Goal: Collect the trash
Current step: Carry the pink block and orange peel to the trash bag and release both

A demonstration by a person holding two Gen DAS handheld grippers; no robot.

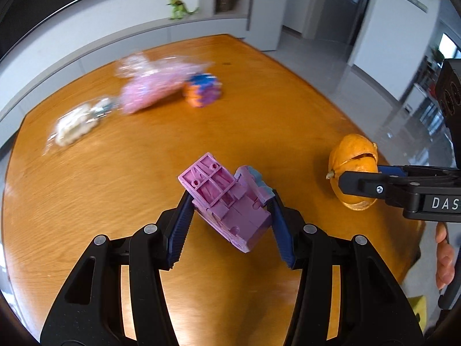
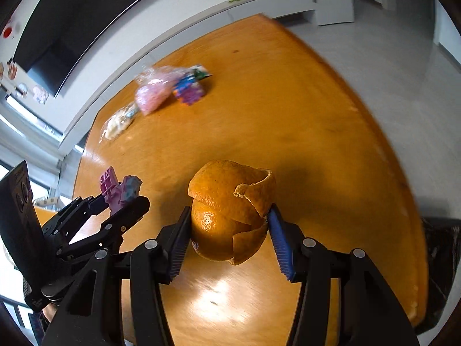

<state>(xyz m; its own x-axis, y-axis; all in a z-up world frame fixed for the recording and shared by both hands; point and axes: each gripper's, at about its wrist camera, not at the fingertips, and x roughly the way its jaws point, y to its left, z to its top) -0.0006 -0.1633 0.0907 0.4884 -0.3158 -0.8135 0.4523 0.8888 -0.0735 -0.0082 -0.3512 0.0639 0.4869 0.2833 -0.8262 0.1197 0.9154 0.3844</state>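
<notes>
Carry step, 2 items lifted over table (image 1: 115, 190): left gripper (image 1: 230, 216) pinching pink toy (image 1: 227, 204), right gripper (image 2: 229, 230) at 3 o'clock pinching orange peel (image 2: 230, 210); next, a bin, unseen; wrappers (image 1: 155, 89) remain at 11 o'clock

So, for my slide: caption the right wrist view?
Right gripper clamps orange peel above wooden table.
</notes>
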